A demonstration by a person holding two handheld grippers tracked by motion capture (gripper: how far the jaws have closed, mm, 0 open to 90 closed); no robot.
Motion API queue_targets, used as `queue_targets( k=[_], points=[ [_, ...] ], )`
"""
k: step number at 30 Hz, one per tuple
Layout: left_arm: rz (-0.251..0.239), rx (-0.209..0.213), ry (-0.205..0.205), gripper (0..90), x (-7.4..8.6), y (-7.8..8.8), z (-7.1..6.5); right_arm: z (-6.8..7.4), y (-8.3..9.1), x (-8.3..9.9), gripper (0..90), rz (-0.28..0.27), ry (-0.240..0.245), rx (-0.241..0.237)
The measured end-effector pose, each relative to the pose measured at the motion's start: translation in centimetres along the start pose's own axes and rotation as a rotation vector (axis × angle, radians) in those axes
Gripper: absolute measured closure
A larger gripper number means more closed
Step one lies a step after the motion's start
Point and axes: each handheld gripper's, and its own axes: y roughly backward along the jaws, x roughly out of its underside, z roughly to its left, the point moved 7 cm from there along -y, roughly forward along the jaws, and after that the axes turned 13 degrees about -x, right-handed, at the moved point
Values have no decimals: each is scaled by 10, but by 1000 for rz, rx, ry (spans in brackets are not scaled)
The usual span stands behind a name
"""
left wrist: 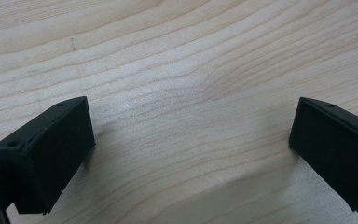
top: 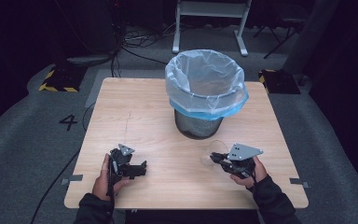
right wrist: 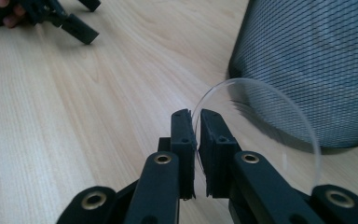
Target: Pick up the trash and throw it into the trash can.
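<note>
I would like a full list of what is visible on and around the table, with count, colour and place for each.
table: one, light wood, centre of the high view
waste bin: one, black mesh, on the table's far half
bin liner: one, translucent blue-white, folded over the bin's rim
clear disc: one, transparent, pinched at its edge, near the bin
white frame: one, on the floor beyond the table
left gripper: one, black, near left edge, jaws wide apart
right gripper: one, black, near right, jaws shut on the disc
hands: two, dark sleeves, bottom edge
</note>
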Motion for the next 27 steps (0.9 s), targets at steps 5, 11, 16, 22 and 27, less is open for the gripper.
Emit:
queue_targets(
  k=[5, 11, 16, 22, 27],
  points=[
    [0, 0, 0, 0, 0, 0, 0, -6, 7, 3, 849, -35, -23, -3],
    [0, 0, 0, 0, 0, 0, 0, -7, 18, 1, 854, -61, -9, 9],
    [0, 0, 0, 0, 0, 0, 0, -10, 28, -6, 853, -104, -13, 39],
    [0, 0, 0, 0, 0, 0, 0, -15, 48, -17, 854, -179, -15, 73],
    [-1, 0, 0, 0, 0, 0, 0, -21, 67, -24, 853, -237, -23, 104]
  ],
)
